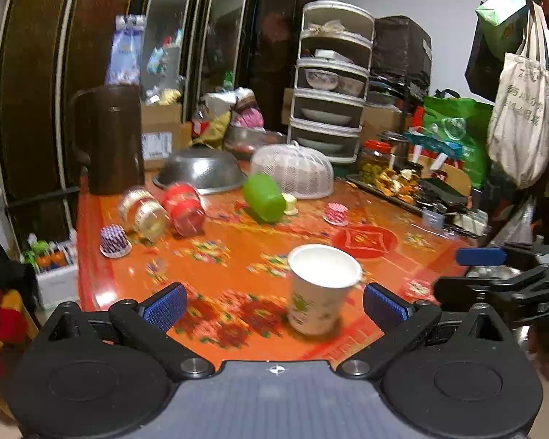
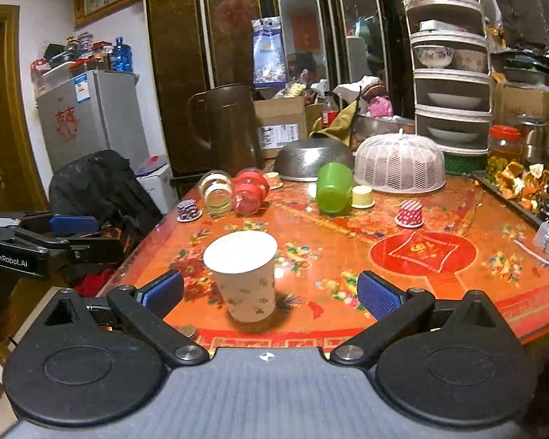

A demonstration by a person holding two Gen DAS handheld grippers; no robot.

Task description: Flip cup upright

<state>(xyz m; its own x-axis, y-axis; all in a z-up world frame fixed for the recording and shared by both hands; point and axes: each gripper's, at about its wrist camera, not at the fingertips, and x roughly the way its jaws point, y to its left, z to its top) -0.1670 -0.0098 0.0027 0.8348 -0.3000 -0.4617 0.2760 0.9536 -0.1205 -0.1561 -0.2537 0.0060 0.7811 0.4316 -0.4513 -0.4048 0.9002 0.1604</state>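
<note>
Already the white floral paper cup (image 2: 243,274) stands upright; both wide-open grippers, left gripper (image 1: 274,307) and right gripper (image 2: 271,294), should back straight off without nudging it.

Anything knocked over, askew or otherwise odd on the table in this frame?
Yes. Behind the upright paper cup, three containers are tipped over: the green cup, the red jar and the clear jar. The steel bowl sits upside down. No spill is visible. Both grippers are open and empty.
</note>
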